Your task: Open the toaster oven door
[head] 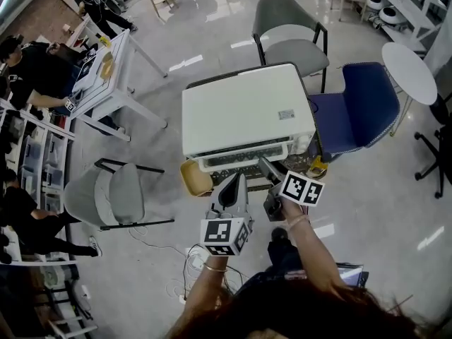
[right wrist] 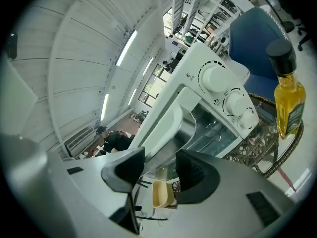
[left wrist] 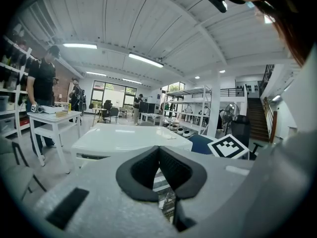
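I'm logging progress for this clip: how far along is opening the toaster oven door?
Done: the right claw is lined up on the door handle of the toaster oven, jaws apart, the handle seemingly between them. In hand: taking hold; nothing is clamped yet. Left: pulling the door, which looks shut, open. The left claw is closed and empty.

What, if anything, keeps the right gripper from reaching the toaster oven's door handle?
Probably nothing, so yes. The right gripper holds its jaws open directly before the door handle of the toaster oven, and no object lies between.
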### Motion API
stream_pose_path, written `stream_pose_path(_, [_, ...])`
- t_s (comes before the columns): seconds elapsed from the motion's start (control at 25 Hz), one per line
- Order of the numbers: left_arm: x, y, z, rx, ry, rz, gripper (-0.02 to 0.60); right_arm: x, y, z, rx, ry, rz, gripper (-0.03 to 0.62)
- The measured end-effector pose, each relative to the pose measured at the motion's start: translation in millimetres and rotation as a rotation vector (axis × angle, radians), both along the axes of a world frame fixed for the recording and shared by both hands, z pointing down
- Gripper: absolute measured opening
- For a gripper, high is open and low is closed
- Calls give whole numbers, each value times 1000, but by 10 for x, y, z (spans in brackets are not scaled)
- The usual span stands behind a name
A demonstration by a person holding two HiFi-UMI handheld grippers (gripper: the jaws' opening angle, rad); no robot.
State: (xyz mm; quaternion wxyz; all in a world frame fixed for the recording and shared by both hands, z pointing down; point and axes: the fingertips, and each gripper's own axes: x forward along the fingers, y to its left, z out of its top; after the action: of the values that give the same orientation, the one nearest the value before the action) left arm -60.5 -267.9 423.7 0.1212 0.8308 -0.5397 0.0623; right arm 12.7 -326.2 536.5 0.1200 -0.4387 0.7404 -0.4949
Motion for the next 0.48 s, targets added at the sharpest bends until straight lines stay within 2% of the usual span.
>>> stream_pose_path(0.48, [8,186,20,-1,13,-6,15,32,236,91,-23,34,-32,193])
